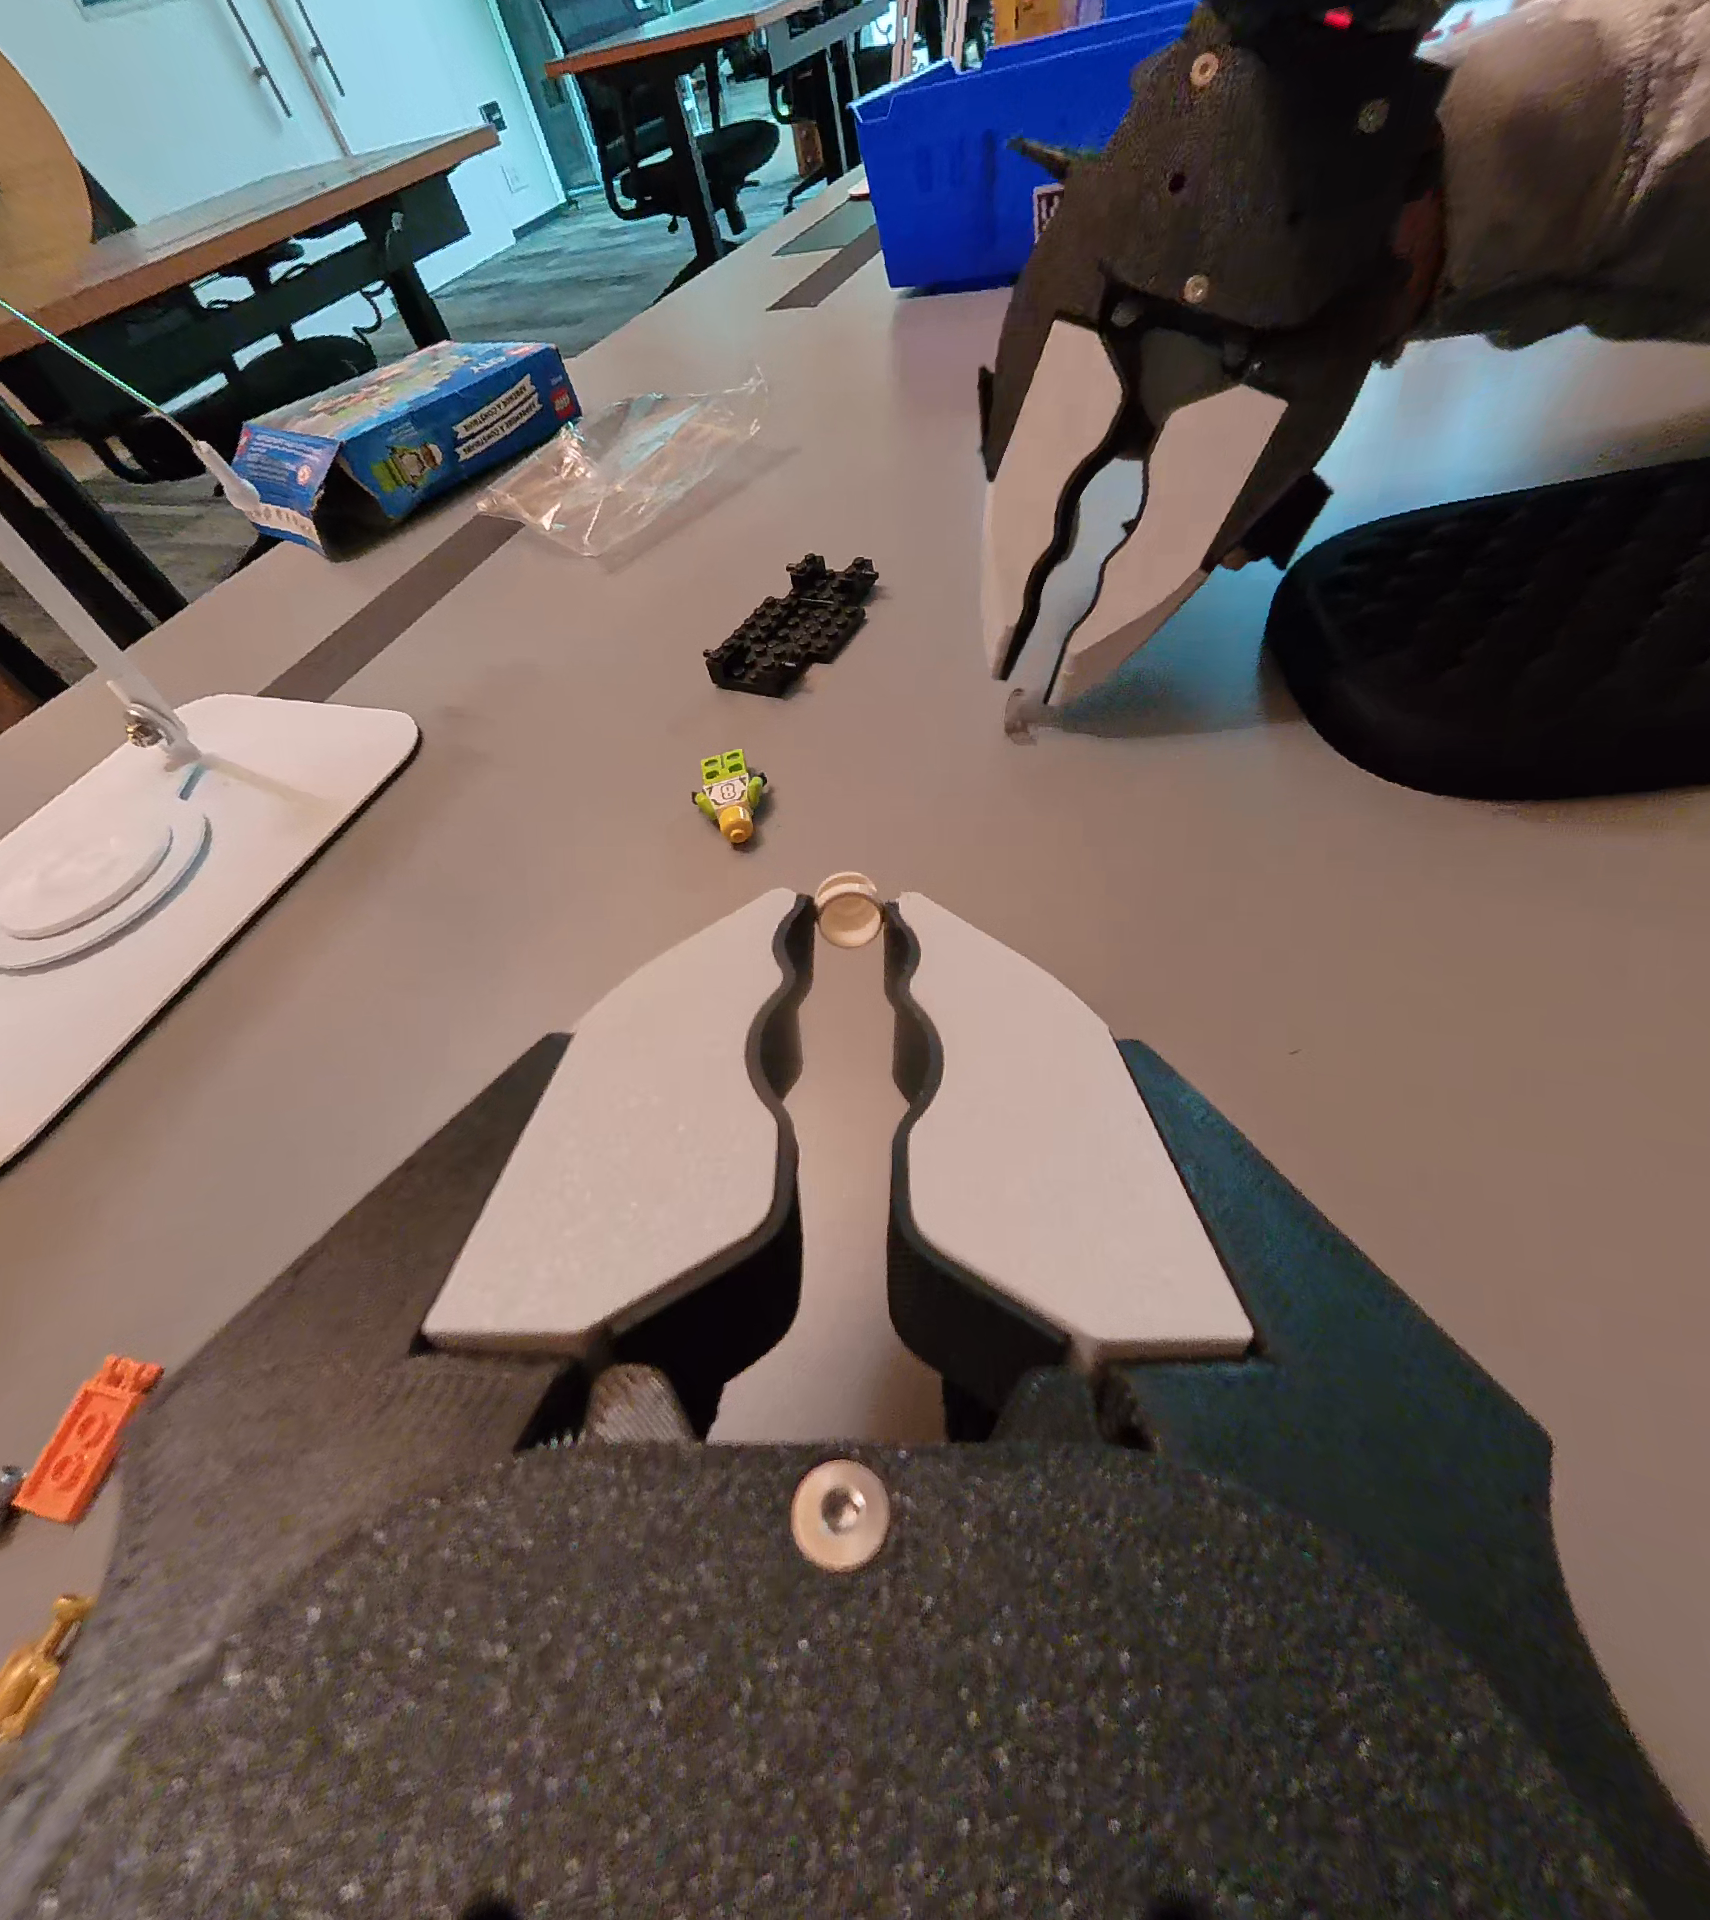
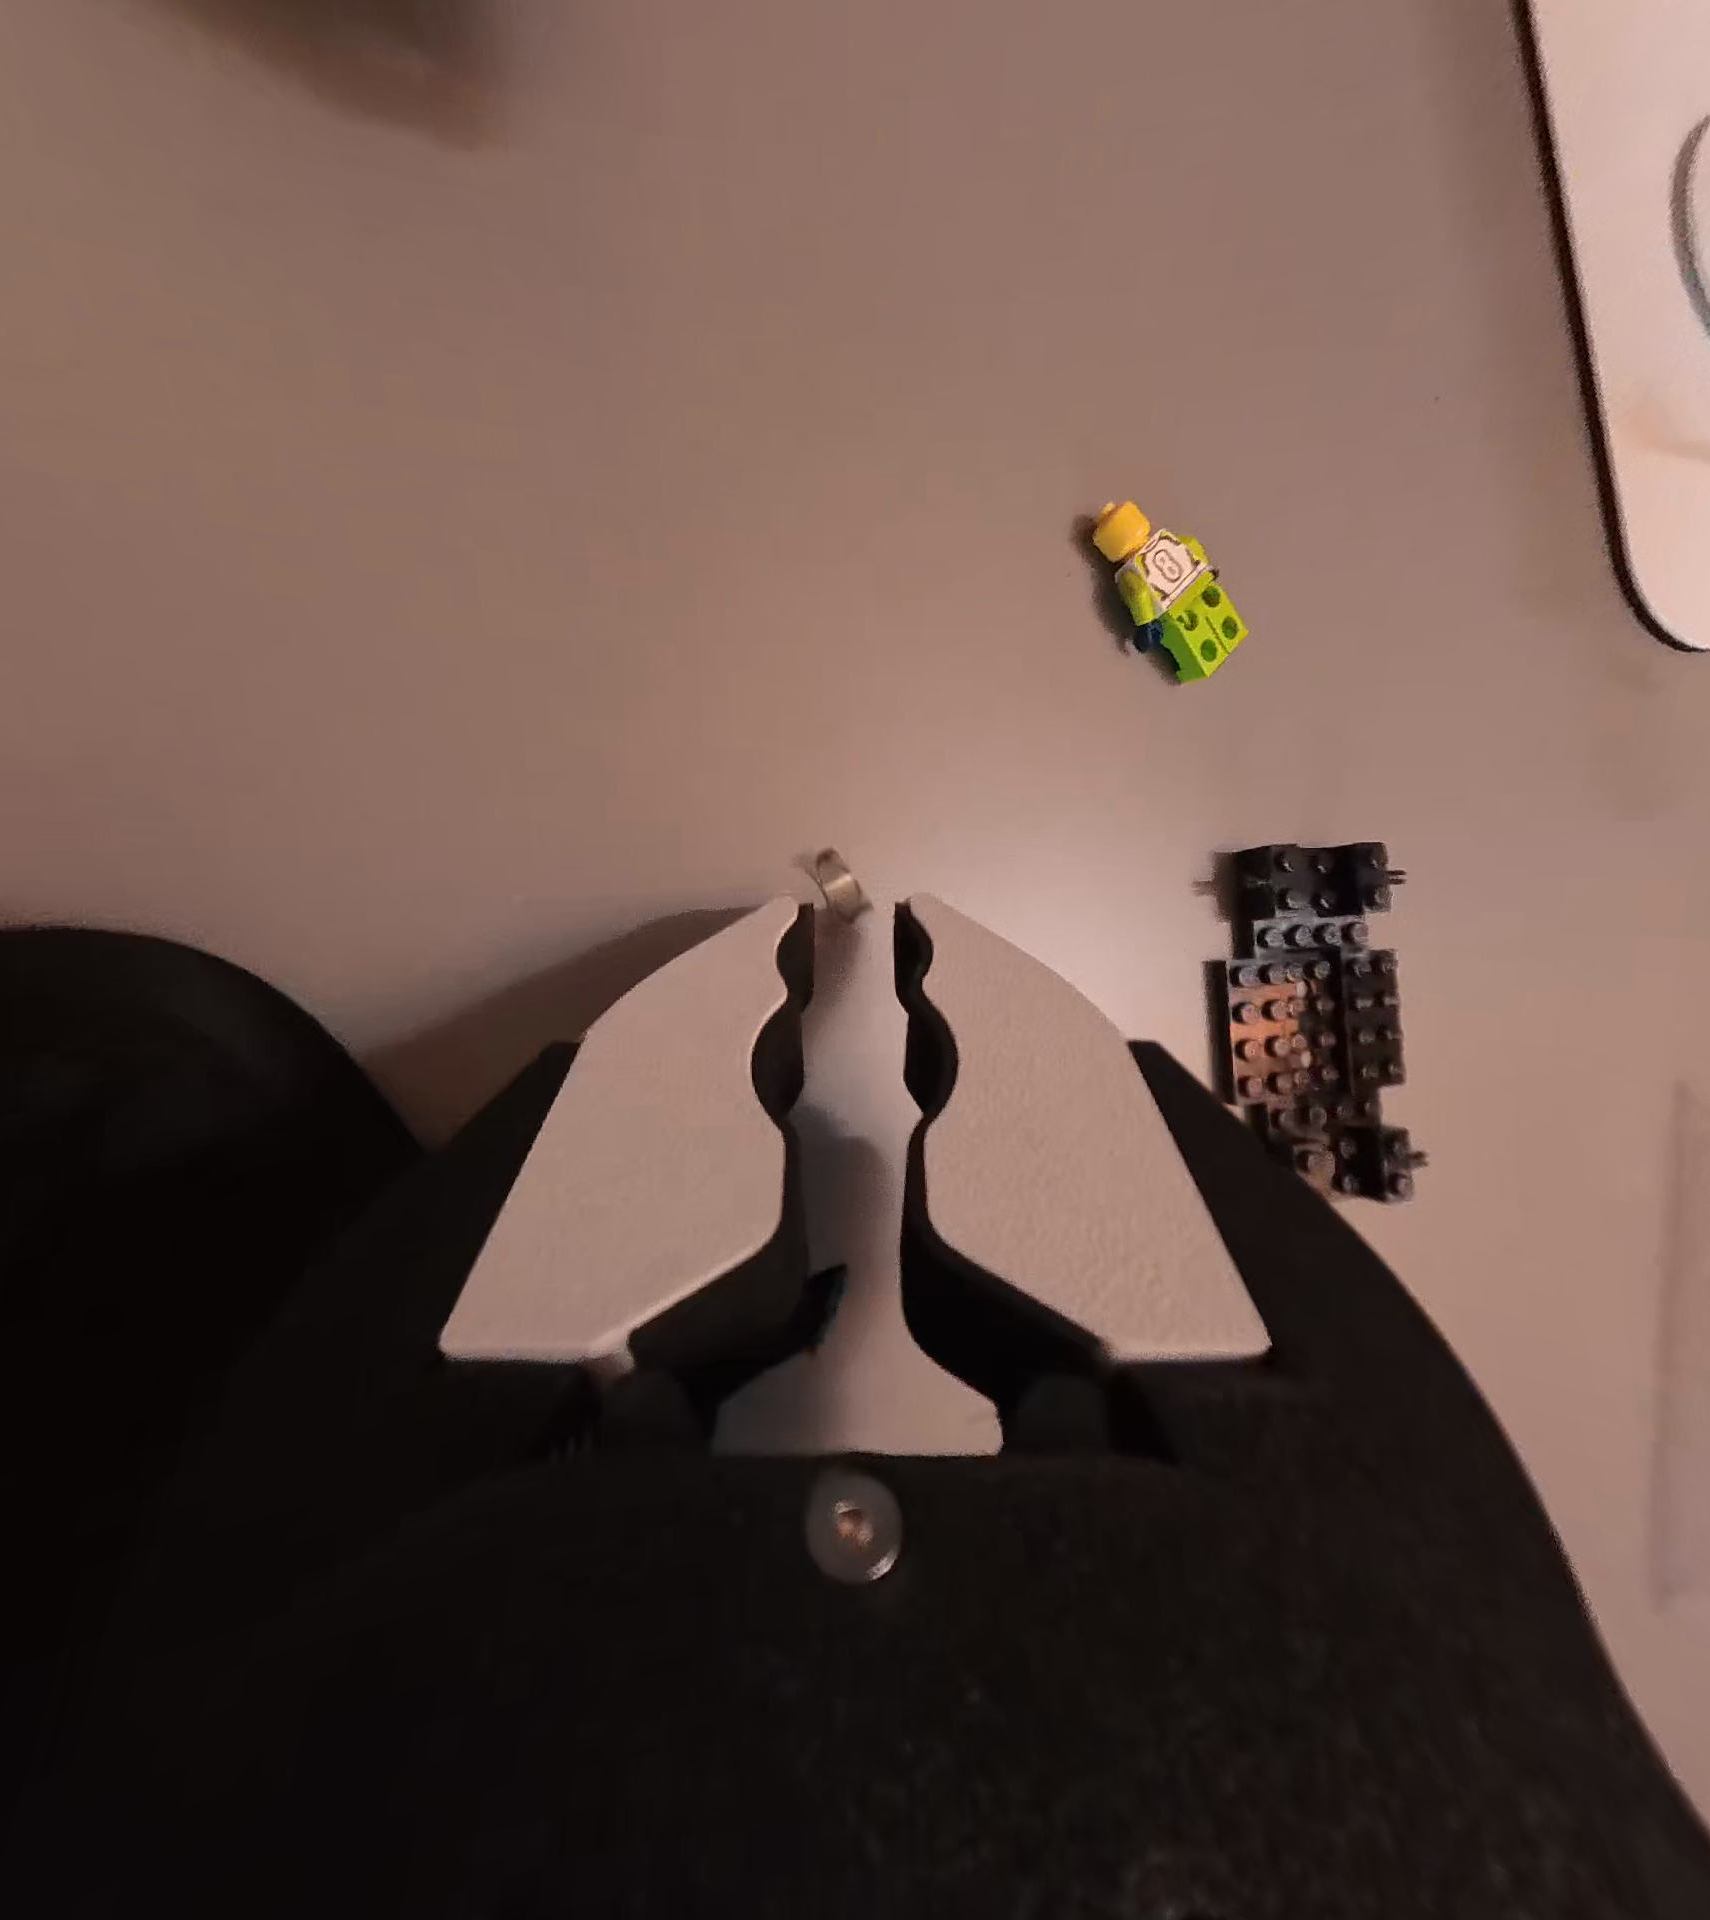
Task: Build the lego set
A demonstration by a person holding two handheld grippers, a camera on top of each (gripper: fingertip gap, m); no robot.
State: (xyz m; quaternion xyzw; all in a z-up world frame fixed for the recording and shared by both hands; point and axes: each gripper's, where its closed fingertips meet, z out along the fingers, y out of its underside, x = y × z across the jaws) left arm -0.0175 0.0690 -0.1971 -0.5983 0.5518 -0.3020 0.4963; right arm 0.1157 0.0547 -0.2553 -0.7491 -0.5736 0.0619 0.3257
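Both claws at small round parts on the grey bench (image 1: 1350,1039).

Left claw (image 1: 849,920), frame centre, grasps a white wheel hub (image 1: 848,912) between its tips. Right claw (image 2: 853,912): jaws slightly parted around a small grey ring (image 2: 838,883); whether it grips, I cannot tell. Lime minifigure (image 1: 732,796) lies just above centre in the left wrist view, black chassis plate (image 1: 795,623) beyond it, set box (image 1: 409,442) upper left.

Each gripper, left (image 1: 849,914) and right (image 2: 853,914), has a speckled black body with a round silver screw at its centre. Its two fingers carry flat pale-grey plates with wavy black inner edges. A grey sleeve (image 1: 1609,156) covers the arm behind the right gripper.
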